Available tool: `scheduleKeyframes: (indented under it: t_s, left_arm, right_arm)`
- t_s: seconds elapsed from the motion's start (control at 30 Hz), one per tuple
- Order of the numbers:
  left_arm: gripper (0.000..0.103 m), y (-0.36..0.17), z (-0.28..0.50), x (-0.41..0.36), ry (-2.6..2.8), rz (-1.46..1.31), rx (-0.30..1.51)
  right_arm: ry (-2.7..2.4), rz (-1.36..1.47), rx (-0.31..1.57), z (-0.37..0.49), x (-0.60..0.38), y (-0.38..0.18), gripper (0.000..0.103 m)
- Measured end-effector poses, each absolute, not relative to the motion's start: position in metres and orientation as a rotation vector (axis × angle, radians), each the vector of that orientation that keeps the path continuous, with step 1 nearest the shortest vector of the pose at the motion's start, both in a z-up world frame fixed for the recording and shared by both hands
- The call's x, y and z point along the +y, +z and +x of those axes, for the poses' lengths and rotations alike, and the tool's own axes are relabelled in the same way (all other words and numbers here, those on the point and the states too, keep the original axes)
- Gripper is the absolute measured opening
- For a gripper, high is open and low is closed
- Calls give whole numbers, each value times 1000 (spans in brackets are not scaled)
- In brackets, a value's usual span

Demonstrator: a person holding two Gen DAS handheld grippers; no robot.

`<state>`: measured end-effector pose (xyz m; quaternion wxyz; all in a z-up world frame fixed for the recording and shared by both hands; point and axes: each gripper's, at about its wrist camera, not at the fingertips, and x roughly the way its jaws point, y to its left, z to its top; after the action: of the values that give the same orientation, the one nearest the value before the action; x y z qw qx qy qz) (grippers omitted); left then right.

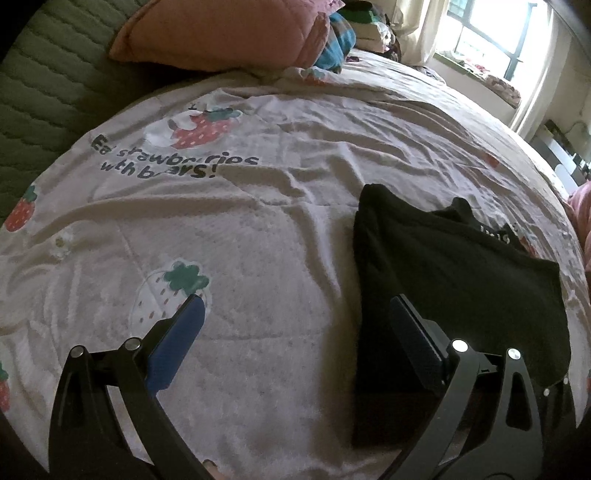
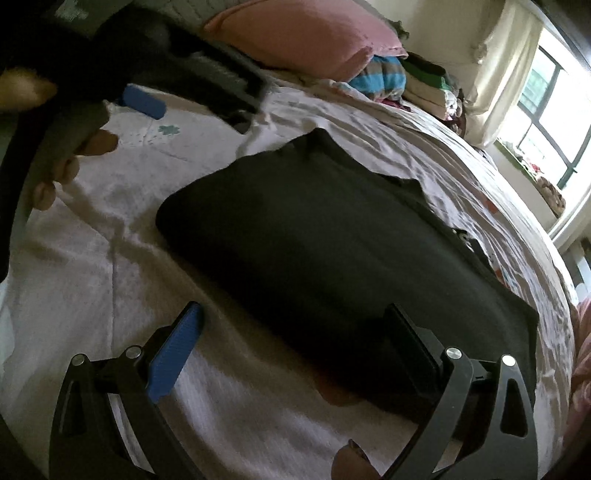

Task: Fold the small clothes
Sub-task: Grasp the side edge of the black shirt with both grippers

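A black garment [image 2: 332, 251] lies folded into a flat block on the strawberry-print bedsheet [image 1: 258, 229], well short of the pink pillow [image 1: 221, 33] and the pile of clothes [image 2: 413, 85] by the window. The right gripper [image 2: 291, 339] hangs spread wide over its near edge, one finger above the cloth, grasping nothing. The left gripper [image 1: 295, 325] is likewise spread and empty just beside the garment's left edge.
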<state>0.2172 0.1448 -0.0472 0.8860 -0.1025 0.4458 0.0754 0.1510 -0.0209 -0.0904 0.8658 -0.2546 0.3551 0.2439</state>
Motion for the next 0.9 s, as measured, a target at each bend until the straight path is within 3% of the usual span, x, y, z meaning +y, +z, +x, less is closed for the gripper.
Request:
scheduleKeyframes:
  t_s: [0.33,0.5,0.57,0.63,0.9]
  left_arm:
    - [93,-60,246,139,143,-237,975]
    - [93,-68,259,139,137,-278,1018]
    - [93,-69,262,139,132,-308,1027]
    - [93,-69,262,140,119,-339,1033]
    - [93,-67,268,125,24,-411,1065]
  right_arm:
    - [467,-567,682,174,2,-94,94]
    - [503,-540,637,172,-2,-86,57]
    - [513,-555,589,163,-2,-81,34]
    - [520,-577,549,156,-2,-78,19]
    - [508,-541,494,148,-17,-69,14]
